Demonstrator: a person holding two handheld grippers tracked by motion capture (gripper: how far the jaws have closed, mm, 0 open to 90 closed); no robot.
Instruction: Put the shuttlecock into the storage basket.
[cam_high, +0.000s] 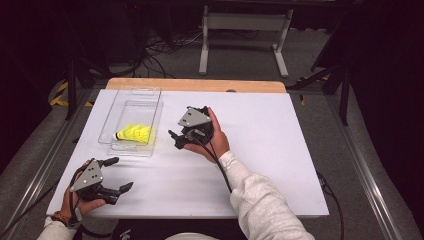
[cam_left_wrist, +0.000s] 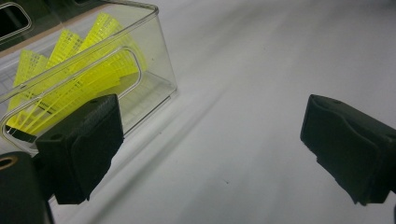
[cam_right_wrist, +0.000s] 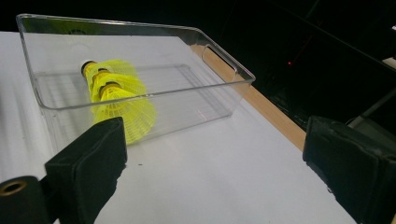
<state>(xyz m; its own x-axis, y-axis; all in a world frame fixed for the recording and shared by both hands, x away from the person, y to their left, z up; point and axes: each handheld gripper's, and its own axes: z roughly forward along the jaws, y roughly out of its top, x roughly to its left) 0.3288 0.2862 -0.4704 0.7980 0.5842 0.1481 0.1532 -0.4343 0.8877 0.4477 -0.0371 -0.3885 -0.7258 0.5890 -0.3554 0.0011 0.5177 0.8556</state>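
Yellow shuttlecocks (cam_high: 135, 133) lie sideways in clear bin (cam_high: 150, 112), apparently nested, cork ends leftward; left gripper (cam_high: 119, 174), right gripper (cam_high: 174, 140) jaws apart, empty.

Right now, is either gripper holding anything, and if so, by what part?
Nothing is held. The left gripper and right gripper are both open and empty; the yellow shuttlecocks lie in the clear bin.

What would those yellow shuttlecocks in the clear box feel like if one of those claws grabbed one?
Probably very light: the yellow shuttlecocks have thin mesh skirts. The mesh likely flexes under a hard squeeze. Lying on their sides in the clear box, they would probably roll in a curve if nudged.
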